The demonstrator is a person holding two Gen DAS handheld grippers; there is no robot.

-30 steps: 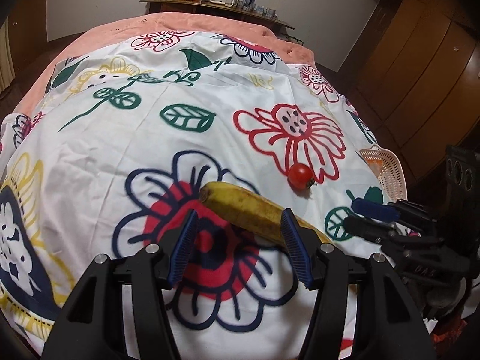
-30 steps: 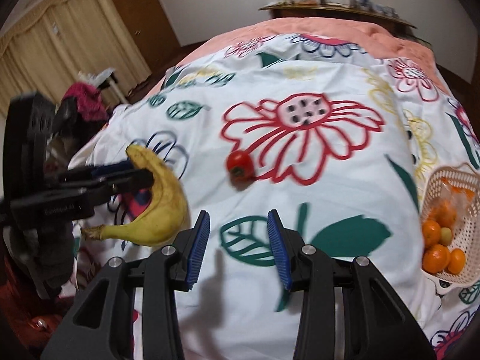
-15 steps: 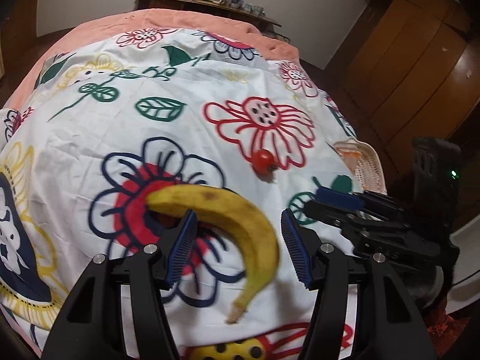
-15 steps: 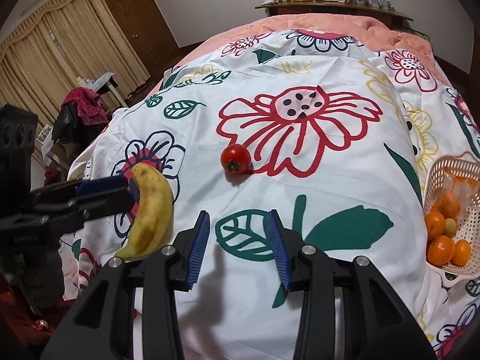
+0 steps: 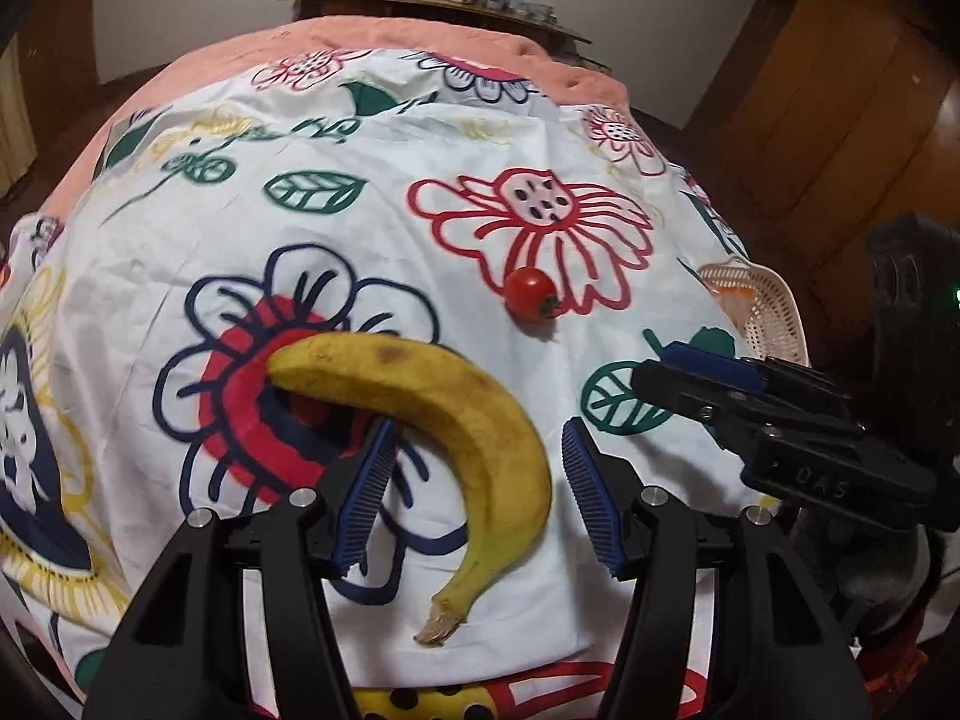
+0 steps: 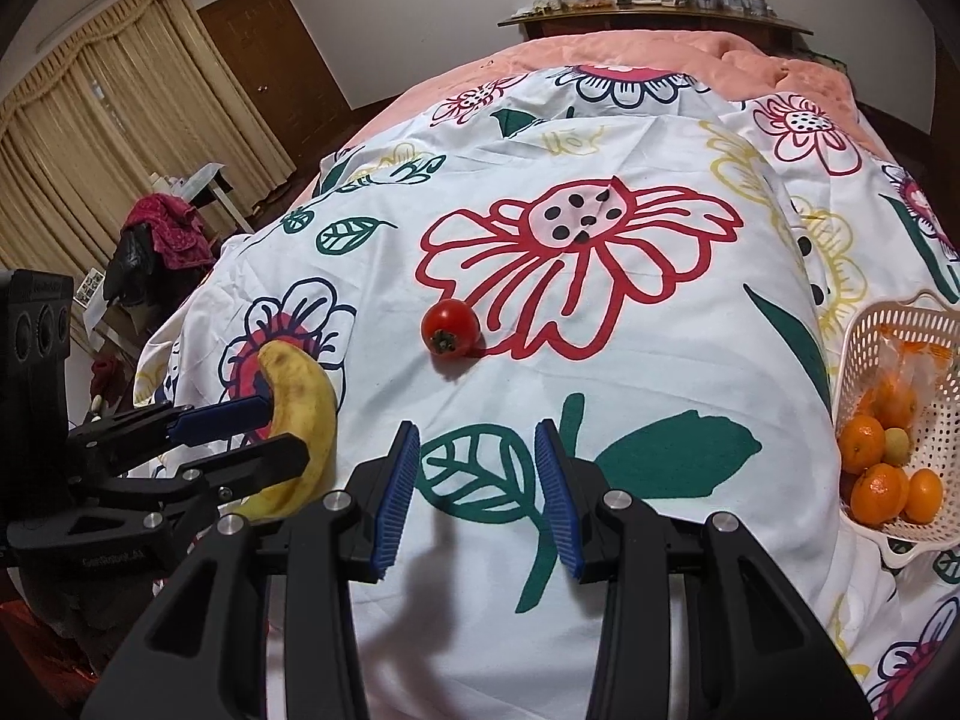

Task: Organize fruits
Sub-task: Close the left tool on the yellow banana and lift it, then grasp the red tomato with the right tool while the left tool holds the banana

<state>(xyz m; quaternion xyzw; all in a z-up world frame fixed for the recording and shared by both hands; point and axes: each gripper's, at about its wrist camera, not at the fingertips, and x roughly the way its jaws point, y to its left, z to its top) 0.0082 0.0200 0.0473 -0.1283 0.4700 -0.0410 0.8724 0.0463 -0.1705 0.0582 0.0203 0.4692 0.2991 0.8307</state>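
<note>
On a bed (image 6: 630,408) spread with a flowered sheet, the left claw (image 5: 477,468) hangs over a ripe banana (image 5: 456,414), its blue pads set at a middling width to either side of the fruit's curved body without pressing on it; seen from the right wrist, the banana runs between the two fingers and appears to rest on the sheet. The right claw (image 6: 477,492) hovers with its jaws narrow and nothing between them, above a printed green leaf. A small red tomato (image 6: 450,327) lies ahead of the right claw and slightly to its left, well apart from both claws. Far to the right claw's right, at the bed's edge, a pale lattice basket (image 6: 936,408) already holds several oranges (image 6: 879,483) and what looks like a plastic bag. Judging by the scene, the sorting is partly done: the citrus is gathered, while the banana and tomato are still loose on the bed. The banana looks to be the piece in hand, with a firm grasp not yet made and the carry to the basket still to come.
</note>
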